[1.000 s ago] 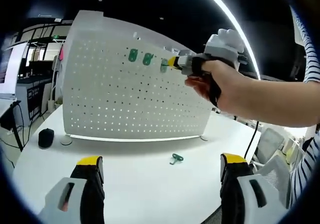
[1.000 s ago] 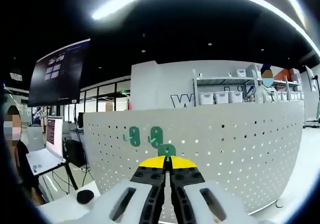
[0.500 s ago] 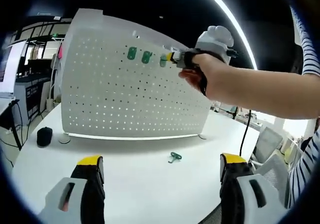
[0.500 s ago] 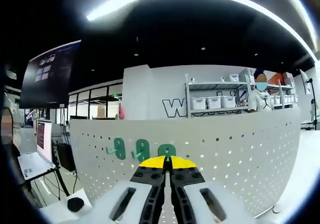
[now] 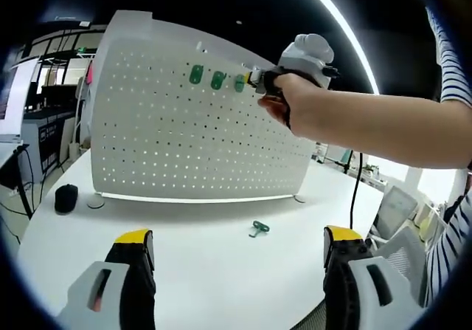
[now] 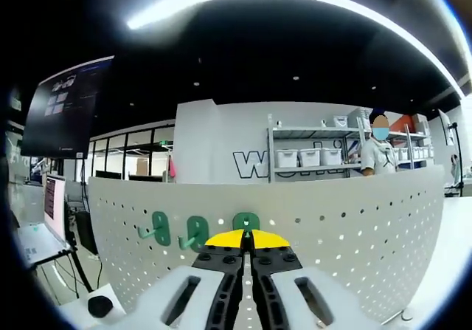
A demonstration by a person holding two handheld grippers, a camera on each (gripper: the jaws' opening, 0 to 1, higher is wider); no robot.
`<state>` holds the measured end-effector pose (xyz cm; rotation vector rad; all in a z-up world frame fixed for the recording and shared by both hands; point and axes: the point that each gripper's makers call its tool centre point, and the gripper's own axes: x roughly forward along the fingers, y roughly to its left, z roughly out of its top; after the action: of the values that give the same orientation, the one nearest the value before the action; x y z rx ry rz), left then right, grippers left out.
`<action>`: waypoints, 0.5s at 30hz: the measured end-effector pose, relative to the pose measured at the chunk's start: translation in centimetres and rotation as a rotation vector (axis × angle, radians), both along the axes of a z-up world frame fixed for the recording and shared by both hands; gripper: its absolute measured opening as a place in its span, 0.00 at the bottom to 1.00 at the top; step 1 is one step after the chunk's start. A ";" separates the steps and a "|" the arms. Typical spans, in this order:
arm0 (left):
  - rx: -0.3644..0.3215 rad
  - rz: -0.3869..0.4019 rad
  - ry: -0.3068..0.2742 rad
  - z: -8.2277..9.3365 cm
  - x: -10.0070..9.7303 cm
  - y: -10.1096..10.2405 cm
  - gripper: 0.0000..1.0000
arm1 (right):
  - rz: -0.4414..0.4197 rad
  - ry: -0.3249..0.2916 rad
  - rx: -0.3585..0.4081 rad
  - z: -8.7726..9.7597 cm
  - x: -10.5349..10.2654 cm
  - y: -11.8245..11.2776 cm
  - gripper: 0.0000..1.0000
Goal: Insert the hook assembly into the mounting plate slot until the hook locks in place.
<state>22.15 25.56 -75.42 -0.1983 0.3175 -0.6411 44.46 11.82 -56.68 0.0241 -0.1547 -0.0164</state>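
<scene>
Right gripper [image 5: 259, 80] pinches a green hook [image 5: 240, 83] against the pegboard [image 5: 184, 138], top row.

Left gripper view: left gripper [image 5: 237, 252] hangs spread, empty, above the table [image 5: 206, 271], where a spare hook [image 5: 258, 229] lies. Right gripper view: the hook [image 6: 245, 221] meets the board beside two mounted hooks [image 6: 161, 228] (pegs hidden behind the jaws); a tilt could jam it short of locking.

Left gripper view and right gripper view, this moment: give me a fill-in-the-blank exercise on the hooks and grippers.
1. The right gripper holds a green plastic hook against the white perforated ____.
2. Beside it, ____ more green hooks already hang on that panel.
3. One spare green hook lies on the white ____.
4. The left gripper has its jaws ____.

Missing words: pegboard; two; table; open
</scene>
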 end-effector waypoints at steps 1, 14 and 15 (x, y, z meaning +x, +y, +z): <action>0.002 0.000 0.000 0.0 0.0 0.0 0.97 | -0.007 -0.003 -0.009 0.0 0.1 -0.1 0.00; 0.007 0.005 0.010 -0.3 0.1 0.1 0.95 | -0.020 -0.004 -0.004 -0.4 0.8 0.1 0.00; 0.007 0.005 0.011 -0.3 0.1 0.1 0.95 | -0.023 -0.003 -0.004 -0.4 0.8 0.1 0.00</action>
<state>22.25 25.69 -75.69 -0.1963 0.3294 -0.6344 45.22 11.90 -57.06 0.0183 -0.1583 -0.0387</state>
